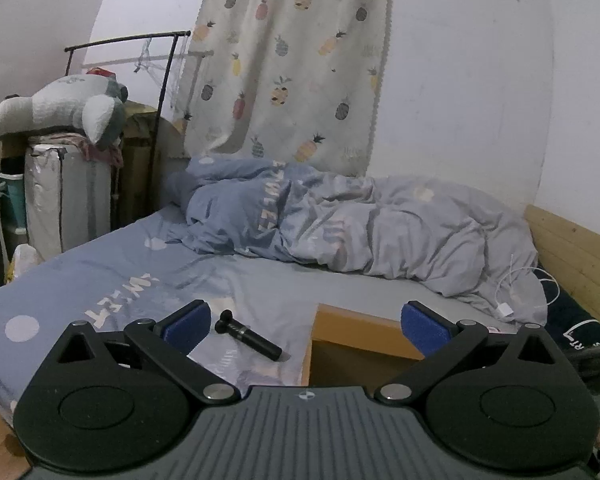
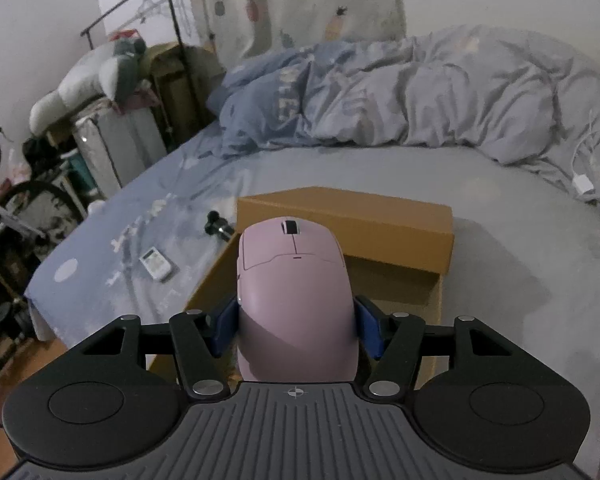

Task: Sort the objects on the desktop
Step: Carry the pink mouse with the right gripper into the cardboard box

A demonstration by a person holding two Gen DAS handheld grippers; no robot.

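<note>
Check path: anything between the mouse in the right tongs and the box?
Nothing visible. The right tongs hold the pink mouse over the open cardboard box; the opening below shows no lid or object, though the mouse hides part of it. The black cylinder lies outside, left of the box.

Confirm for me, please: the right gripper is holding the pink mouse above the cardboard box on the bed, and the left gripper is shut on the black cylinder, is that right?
Not quite. In the left wrist view, the left gripper is open and empty; the black cylinder lies on the bed sheet. The rest holds: the right gripper grips the pink mouse above the cardboard box.
</note>
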